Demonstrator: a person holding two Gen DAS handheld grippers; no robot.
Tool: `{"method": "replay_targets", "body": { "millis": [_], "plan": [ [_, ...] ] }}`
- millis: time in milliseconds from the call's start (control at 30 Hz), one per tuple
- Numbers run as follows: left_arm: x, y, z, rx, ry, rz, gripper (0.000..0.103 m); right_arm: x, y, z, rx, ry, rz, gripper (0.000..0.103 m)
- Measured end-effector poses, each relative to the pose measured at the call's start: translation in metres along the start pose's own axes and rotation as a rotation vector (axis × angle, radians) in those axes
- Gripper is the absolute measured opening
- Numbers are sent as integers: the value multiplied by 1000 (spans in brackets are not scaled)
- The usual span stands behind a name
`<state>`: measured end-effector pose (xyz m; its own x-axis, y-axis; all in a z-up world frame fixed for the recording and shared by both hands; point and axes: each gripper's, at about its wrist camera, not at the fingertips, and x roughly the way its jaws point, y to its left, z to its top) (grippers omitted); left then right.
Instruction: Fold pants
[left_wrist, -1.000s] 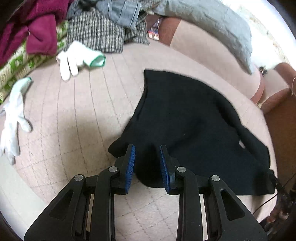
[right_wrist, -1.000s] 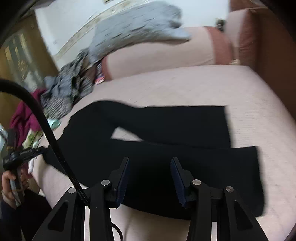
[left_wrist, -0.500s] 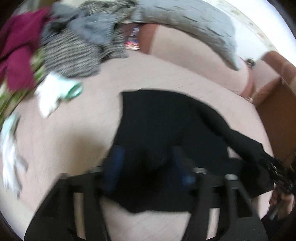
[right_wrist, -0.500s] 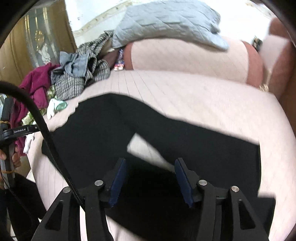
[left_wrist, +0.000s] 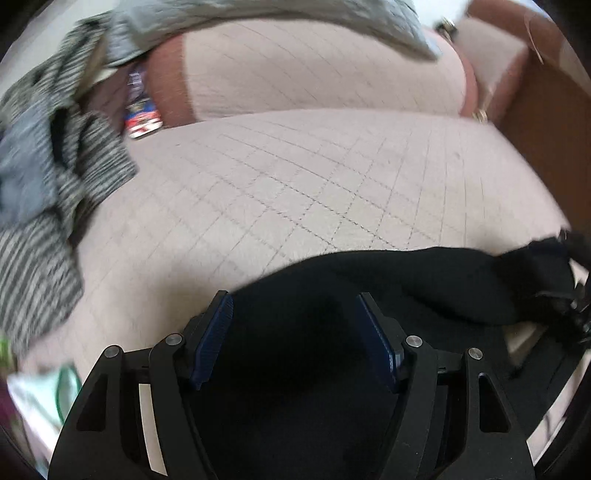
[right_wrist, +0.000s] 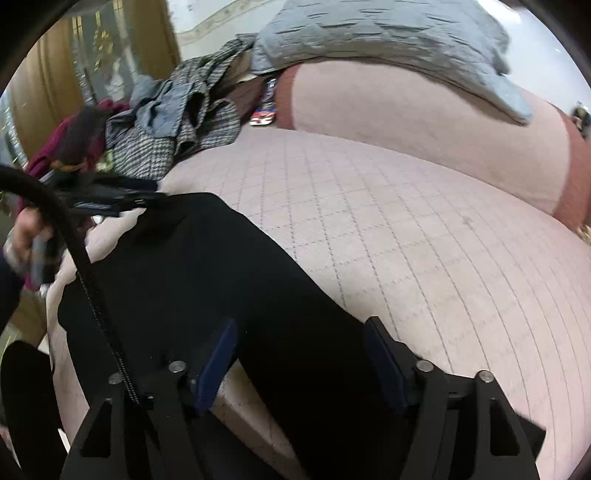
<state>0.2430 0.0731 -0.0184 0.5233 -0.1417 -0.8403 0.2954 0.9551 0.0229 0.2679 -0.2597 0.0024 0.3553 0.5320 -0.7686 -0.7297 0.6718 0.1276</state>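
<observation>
The black pants (left_wrist: 424, 280) lie on the pink quilted sofa seat (left_wrist: 295, 177). My left gripper (left_wrist: 295, 314) is open, its blue pads spread wide over the near edge of the pants, close above the cloth. In the right wrist view the pants (right_wrist: 207, 266) run from the upper left toward me. My right gripper (right_wrist: 301, 341) is open, its jaws either side of one pant leg. The left gripper (right_wrist: 99, 195) also shows there at the far end of the pants, blurred.
A pile of checked, blue and maroon clothes (right_wrist: 173, 122) sits at the sofa's left end. A grey quilted blanket (right_wrist: 388, 40) hangs over the backrest (right_wrist: 424, 133). A small colourful packet (left_wrist: 142, 122) lies by the backrest. A wooden armrest (left_wrist: 546, 110) stands at right.
Both grippers have opened wider and dropped low over the pants. The left view swung toward the backrest. The right view moved nearer to one pant leg.
</observation>
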Motion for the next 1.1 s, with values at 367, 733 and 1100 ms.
{"method": "replay_targets", "body": {
  "millis": [367, 733, 1100],
  "plan": [
    [48, -18, 5, 222, 43, 25, 53, 47, 5, 12, -63, 59, 112, 17],
    [-84, -39, -53, 93, -238, -12, 5, -69, 66, 5, -169, -152, 24, 4],
    [-108, -46, -208, -339, -52, -92, 5, -58, 146, -133, -222, -21, 3, 3]
  ]
}}
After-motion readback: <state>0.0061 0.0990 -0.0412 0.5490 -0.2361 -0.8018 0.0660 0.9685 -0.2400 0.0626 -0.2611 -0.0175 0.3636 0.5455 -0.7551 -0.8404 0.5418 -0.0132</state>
